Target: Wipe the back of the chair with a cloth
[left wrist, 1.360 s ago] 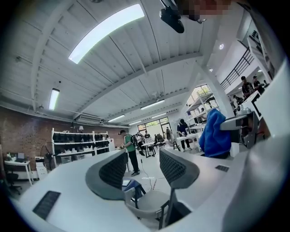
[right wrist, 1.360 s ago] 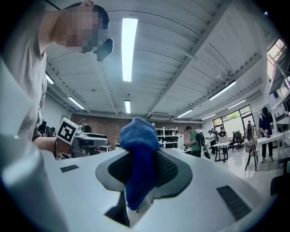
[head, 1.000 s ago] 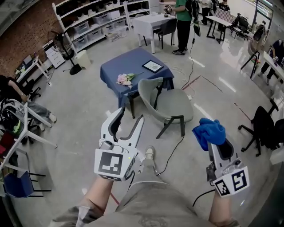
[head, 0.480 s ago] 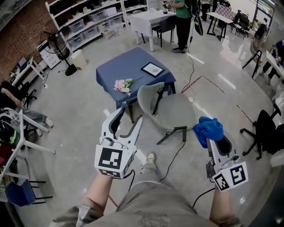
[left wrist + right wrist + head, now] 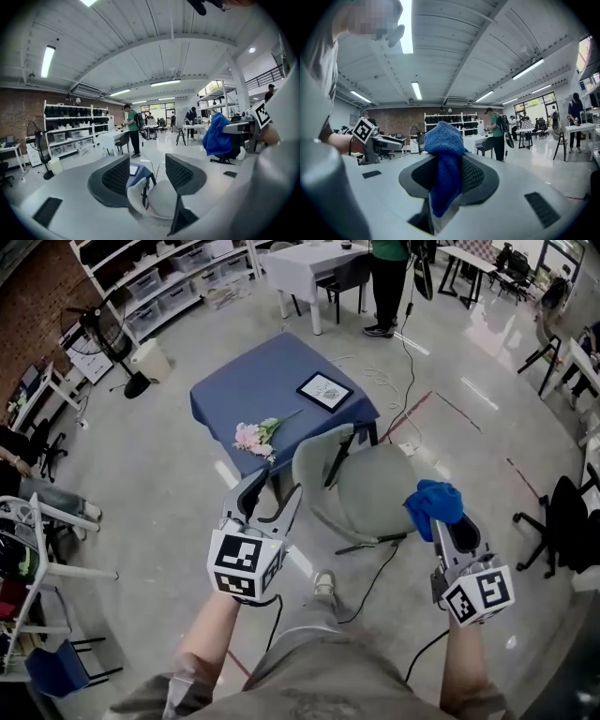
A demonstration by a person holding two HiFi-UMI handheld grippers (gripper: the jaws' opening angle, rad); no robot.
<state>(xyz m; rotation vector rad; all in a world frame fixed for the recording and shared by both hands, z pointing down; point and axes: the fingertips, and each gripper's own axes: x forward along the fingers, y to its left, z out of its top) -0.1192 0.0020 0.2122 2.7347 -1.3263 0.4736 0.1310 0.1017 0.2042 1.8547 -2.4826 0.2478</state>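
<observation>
A grey shell chair (image 5: 361, 479) on dark legs stands beside a low table under a blue tablecloth (image 5: 272, 385); its curved back (image 5: 314, 460) faces me. My left gripper (image 5: 274, 495) is open and empty, its fingertips just left of the chair back; in the left gripper view (image 5: 147, 174) the chair (image 5: 154, 199) shows between the jaws. My right gripper (image 5: 448, 524) is shut on a blue cloth (image 5: 431, 503), held off the right side of the seat. The cloth (image 5: 445, 164) hangs bunched between the jaws in the right gripper view.
On the blue table lie a pink flower bunch (image 5: 251, 437) and a framed picture (image 5: 324, 390). A black cable (image 5: 375, 568) crosses the floor under the chair. A person in green (image 5: 389, 277) stands by a white table (image 5: 305, 263). Shelving, a fan (image 5: 108, 334) and office chairs ring the room.
The view has closed in on the chair and table, which sit lower and nearer. Both grippers have come closer to the chair, the cloth still held in the right one.
</observation>
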